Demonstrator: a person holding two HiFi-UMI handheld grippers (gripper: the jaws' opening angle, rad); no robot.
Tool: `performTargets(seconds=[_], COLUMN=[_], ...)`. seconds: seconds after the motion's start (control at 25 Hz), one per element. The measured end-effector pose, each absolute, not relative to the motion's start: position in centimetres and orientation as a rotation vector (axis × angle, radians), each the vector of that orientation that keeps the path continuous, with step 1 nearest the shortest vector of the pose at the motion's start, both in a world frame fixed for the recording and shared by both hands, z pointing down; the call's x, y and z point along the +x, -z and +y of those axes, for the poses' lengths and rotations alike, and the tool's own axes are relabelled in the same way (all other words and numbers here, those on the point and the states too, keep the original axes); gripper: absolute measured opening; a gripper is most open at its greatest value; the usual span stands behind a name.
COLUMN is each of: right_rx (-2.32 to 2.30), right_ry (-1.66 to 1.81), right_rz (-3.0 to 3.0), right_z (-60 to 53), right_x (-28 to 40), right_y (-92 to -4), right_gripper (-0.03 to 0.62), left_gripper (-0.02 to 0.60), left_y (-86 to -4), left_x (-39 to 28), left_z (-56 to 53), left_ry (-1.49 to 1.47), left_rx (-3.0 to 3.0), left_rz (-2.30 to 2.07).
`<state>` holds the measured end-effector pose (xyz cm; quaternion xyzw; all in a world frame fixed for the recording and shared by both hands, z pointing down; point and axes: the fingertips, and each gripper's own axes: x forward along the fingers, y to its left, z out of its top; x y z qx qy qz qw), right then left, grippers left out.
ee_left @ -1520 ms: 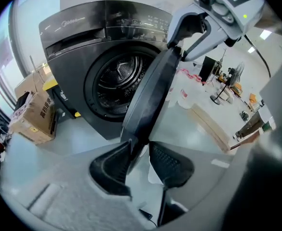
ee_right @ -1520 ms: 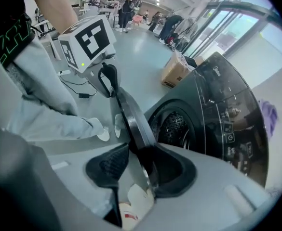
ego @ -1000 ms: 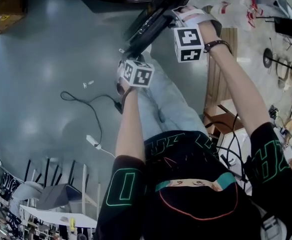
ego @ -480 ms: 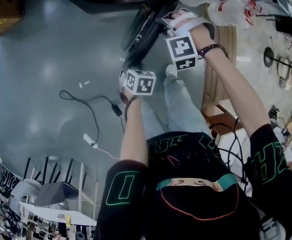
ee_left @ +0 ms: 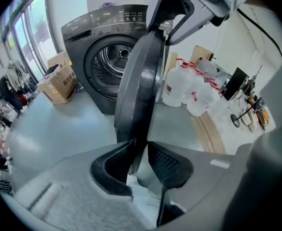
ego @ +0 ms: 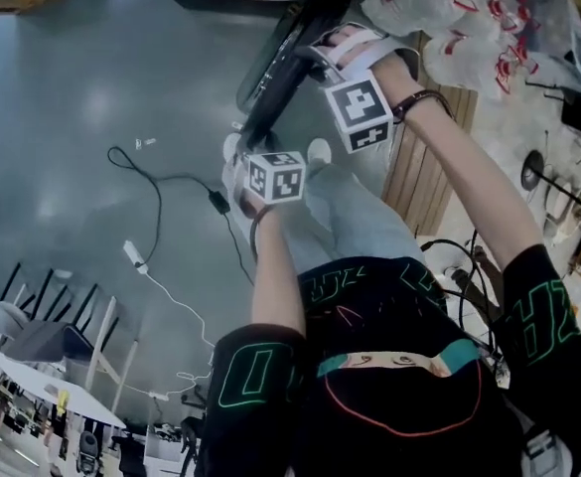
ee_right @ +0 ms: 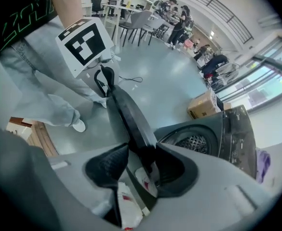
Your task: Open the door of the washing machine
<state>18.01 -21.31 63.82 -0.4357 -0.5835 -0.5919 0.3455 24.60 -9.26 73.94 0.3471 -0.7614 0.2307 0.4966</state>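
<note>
The dark grey washing machine (ee_left: 107, 57) stands with its drum showing, its round door (ee_left: 141, 81) swung well out and seen edge-on. My left gripper (ee_left: 140, 160) has the door's rim between its pads, and its jaws are opening slightly. In the head view the left gripper (ego: 243, 132) sits at the near end of the door (ego: 275, 73). The right gripper (ego: 315, 53) is at the far end. In the right gripper view my right gripper (ee_right: 141, 165) is shut on the door's edge (ee_right: 126, 114), with the left gripper (ee_right: 104, 81) further along it.
Water jugs with red labels (ee_left: 189, 88) stand right of the machine beside a wooden board (ego: 419, 167). A cardboard box (ee_left: 59, 83) sits left of it. Cables (ego: 161, 207) trail over the grey floor. Chairs and tables (ego: 52, 346) stand behind. The person's legs (ego: 350, 207) are below the door.
Both grippers have travelled sideways together with the door, which has swung further out from the machine. Both wrists have rolled, and the head view has turned.
</note>
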Motion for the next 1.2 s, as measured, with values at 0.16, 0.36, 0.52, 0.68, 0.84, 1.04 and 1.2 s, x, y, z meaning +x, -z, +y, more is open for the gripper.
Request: performTargets(seconds=[0.16,0.36,0.52,0.68,0.84,1.04,1.2], right_rx=[-1.212,-1.28,-1.295,-1.284,-1.258,-1.155,-1.027], right_ry=[1.61,1.673,1.723,1.754,1.761,1.592,1.41], right_rz=[-1.486,-1.391,-1.358,-1.336,-1.337,-1.464,-1.658], right_z=[-22.8,-24.1,-25.1,-25.7,-25.7,-26.1,-26.3], right_x=[19.3,21.7,22.6,23.0,23.1,23.0,23.0], right_y=[-63.9,-64.2,-64.1,-64.1,-64.1,-63.5,-61.3], right_gripper=[0.169,0.169,0.172,0.172,0.174,0.208,0.209], left_gripper=[0.098,0.092,0.097,0.097,0.1,0.101,0.101], left_y=[-74.0,-74.0,-73.9,-73.8,-73.7,-72.7,-70.4], left_x=[26.8,30.8,32.3,33.2,33.4,34.4,34.0], left_z=[-11.4,-13.5,-15.0,-16.0,-16.1,-15.6,-13.5], left_ry=[-0.495,-0.38,-0.321,-0.321,-0.329,-0.426,-0.449], left_rx=[0.785,0.815,0.833,0.861,0.857,0.907,0.925], left_rz=[-1.874,-1.827,-1.824,-1.809,-1.803,-1.774,-1.795])
